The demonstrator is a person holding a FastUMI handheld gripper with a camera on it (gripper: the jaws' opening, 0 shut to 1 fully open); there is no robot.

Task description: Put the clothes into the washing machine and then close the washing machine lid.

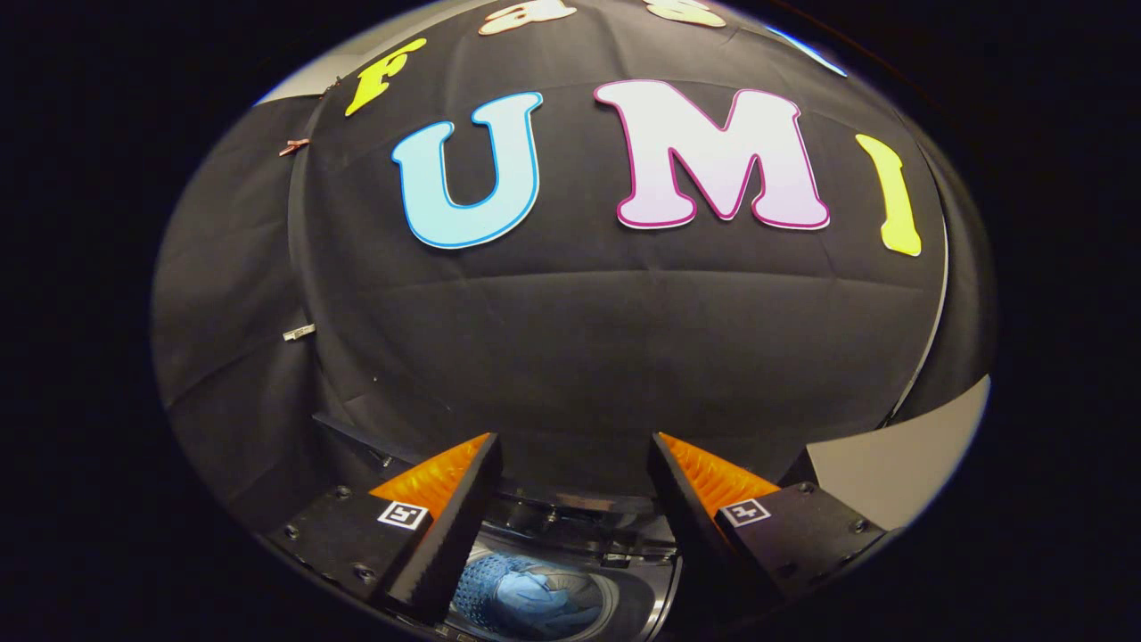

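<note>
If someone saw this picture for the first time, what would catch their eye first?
Probably the gripper, its two fingers spread wide apart and holding nothing, set against the black cloth wall beyond them. Next, low between the fingers, the open washing machine drum with blue clothes already lying inside it.

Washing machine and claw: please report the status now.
Claw open, holding nothing, above the machine. Blue cloth garment lies in the round perforated drum between the fingers. Dark washing machine rim uncovered, lid not closed. No obstruction seen.
</note>
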